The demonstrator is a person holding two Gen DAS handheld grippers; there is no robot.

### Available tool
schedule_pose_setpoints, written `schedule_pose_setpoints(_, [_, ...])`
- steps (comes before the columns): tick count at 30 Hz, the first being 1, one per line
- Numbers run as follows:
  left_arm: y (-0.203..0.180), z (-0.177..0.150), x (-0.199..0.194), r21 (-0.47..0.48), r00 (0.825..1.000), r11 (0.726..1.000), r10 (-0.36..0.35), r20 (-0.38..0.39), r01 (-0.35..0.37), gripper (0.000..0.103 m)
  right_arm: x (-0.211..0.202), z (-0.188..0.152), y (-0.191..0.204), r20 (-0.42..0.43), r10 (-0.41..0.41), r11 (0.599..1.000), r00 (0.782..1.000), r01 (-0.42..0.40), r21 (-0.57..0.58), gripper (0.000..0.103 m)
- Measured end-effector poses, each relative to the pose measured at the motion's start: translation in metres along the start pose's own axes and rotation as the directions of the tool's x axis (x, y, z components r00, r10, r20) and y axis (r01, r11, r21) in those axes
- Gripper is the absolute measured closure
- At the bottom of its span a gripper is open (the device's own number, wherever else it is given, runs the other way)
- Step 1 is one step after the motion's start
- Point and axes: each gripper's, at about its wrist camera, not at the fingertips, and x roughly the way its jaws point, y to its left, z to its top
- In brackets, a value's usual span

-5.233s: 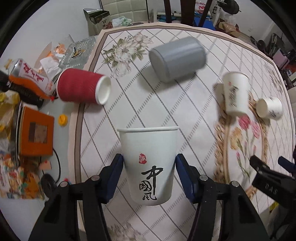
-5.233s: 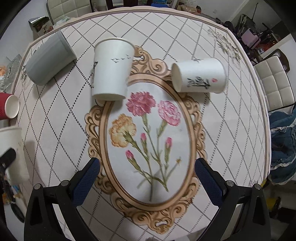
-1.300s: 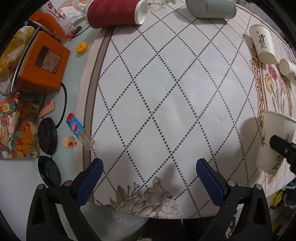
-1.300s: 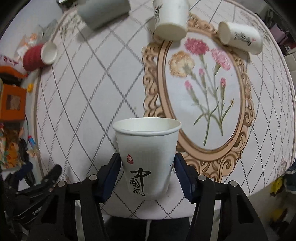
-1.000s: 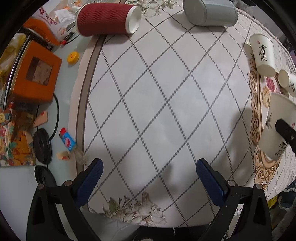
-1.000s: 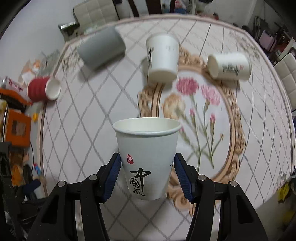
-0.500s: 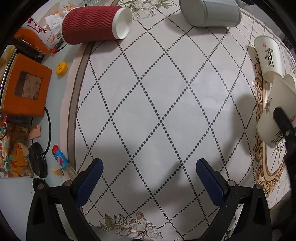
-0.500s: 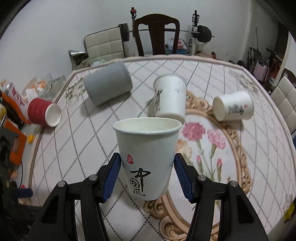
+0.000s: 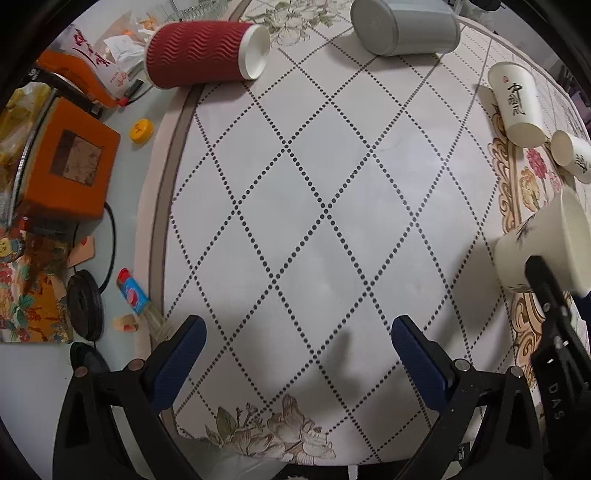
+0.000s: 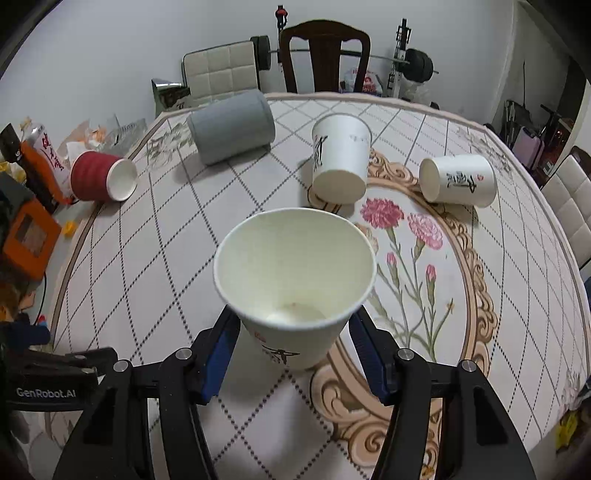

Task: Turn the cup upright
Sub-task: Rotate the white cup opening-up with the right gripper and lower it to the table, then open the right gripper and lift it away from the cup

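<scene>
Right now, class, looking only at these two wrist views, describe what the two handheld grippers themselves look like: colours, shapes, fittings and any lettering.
Both are matte black, angular frames that fork into two arms. The left gripper has blue padded jaws and small silver screws at the joints. The right gripper matches it: blue pads, silver screws. White "GenRobot.AI" lettering shows on the left gripper's body in the right wrist view. No cables, sleeves or hands are visible.

The left wrist camera looks steeply down on the table's point(image 9: 332, 206) left edge from above its near rim. The right wrist camera sits lower and closer, facing across the table point(image 10: 166, 240) toward the far edge and the chairs. Both views share the red cup point(image 9: 203, 55) point(image 10: 99, 181), grey cup point(image 9: 406, 27) point(image 10: 232, 127) and the held paper cup point(image 9: 539, 243) point(image 10: 295, 288).
</scene>
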Motion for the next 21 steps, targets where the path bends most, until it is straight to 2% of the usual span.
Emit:
schedule_pose_setpoints(1, [0.000,-0.004,-0.005,-0.002,1.000,1.000,0.003,0.010,-0.003,0.001,-0.004,-0.001,-0.001,0.000,0.000,1.000,1.000,0.000,-0.002,0.026])
schedule_pose_setpoints(3, [-0.001,-0.011,-0.015,-0.007,0.999,1.000,0.010,0.032,-0.010,0.001,-0.014,-0.005,-0.003,0.006,-0.006,1.000,1.000,0.006,-0.005,0.022])
schedule_pose_setpoints(8, [-0.002,-0.035,-0.053,-0.032,0.996,0.999,0.014,0.087,-0.011,0.001,-0.048,-0.013,-0.017,0.007,-0.006,1.000,1.000,0.006,0.010,0.016])
schedule_pose_setpoints(11, [-0.003,-0.044,-0.083,-0.046,0.991,0.999,0.023,0.131,-0.017,0.001,-0.077,-0.017,-0.026,-0.001,-0.031,0.999,1.000,0.031,0.007,0.004])
schedule_pose_setpoints(12, [-0.001,-0.049,-0.097,-0.051,0.988,0.999,0.025,0.155,-0.017,0.001,-0.087,-0.018,-0.029,-0.004,-0.048,0.999,0.999,0.048,0.001,0.000])
schedule_pose_setpoints(13, [0.002,-0.045,-0.106,-0.054,0.984,0.998,0.028,0.178,-0.018,0.001,-0.098,-0.018,-0.031,-0.005,-0.061,0.998,0.998,0.061,-0.007,0.000])
schedule_pose_setpoints(15, [0.001,-0.062,-0.137,-0.053,0.971,0.998,0.035,0.236,-0.024,0.001,-0.127,-0.020,-0.037,0.003,-0.087,0.996,0.996,0.087,-0.017,0.000])
schedule_pose_setpoints(21, [-0.009,-0.106,-0.211,-0.042,0.933,0.999,0.025,0.358,-0.011,0.001,-0.226,-0.023,-0.055,0.048,-0.081,0.996,0.996,0.083,-0.031,0.000])
